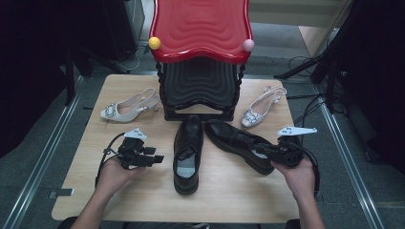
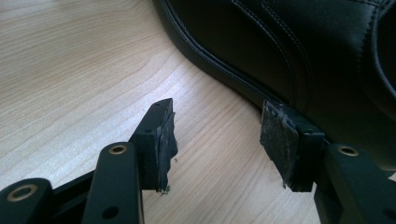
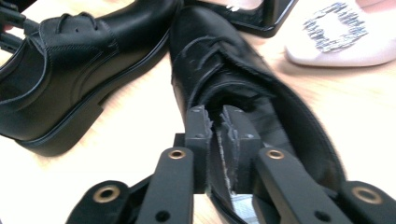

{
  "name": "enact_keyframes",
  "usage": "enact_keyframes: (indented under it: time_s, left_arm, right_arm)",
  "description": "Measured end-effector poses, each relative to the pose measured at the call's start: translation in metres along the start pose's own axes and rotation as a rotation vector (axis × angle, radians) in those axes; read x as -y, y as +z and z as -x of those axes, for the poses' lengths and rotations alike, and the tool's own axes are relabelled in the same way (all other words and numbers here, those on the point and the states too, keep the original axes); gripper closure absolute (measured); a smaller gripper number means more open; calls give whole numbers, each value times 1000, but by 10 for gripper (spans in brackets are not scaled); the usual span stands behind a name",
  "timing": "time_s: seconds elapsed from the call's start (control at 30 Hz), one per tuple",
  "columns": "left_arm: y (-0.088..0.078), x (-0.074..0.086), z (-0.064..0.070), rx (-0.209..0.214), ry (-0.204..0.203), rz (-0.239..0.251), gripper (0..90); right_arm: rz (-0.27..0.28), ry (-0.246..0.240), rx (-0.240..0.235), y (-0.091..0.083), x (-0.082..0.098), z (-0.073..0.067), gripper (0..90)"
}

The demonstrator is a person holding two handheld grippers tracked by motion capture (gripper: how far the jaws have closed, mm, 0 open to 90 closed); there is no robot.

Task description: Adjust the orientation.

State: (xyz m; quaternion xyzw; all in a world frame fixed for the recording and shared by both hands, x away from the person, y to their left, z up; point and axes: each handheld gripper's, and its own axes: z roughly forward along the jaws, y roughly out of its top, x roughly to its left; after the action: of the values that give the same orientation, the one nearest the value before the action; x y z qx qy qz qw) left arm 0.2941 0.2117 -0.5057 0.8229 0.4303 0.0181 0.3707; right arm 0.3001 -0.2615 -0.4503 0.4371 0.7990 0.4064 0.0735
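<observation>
Two black dress shoes sit mid-frame below the red rack (image 1: 200,28). The right gripper (image 3: 218,122) is clamped on the heel collar of the right shoe (image 1: 239,140), lower right, so I'd say we're at the pick-up. The left gripper (image 2: 219,135) hangs slack beside the left shoe (image 1: 187,152). Next: lift cleanly.

We count two black leather shoes, one (image 1: 187,152) lying left of the other (image 1: 236,142), on one wooden desk (image 1: 86,191). We count two pale slingback heels, one at far left (image 1: 128,108) and one at far right (image 1: 261,108). We count one red-topped stool (image 1: 200,26) and two handheld grippers, left (image 1: 138,153) and right (image 1: 282,150).
</observation>
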Motion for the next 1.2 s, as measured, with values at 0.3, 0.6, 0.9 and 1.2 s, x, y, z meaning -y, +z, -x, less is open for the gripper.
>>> enact_keyframes:
  time_s: [0.3, 0.6, 0.9, 1.2]
  left_arm:
    - [2, -1, 0, 7, -5, 9, 453]
    - [2, -1, 1, 6, -2, 2, 454]
    - [3, -1, 1, 7, 3, 2, 453]
    - [1, -2, -1, 10, -12, 19, 451]
  right_arm:
    - [55, 43, 71, -14, 6, 16, 896]
    - [59, 105, 162, -17, 14, 43, 900]
    - [30, 136, 159, -11, 19, 56, 900]
    - [9, 113, 137, -7, 21, 51, 900]
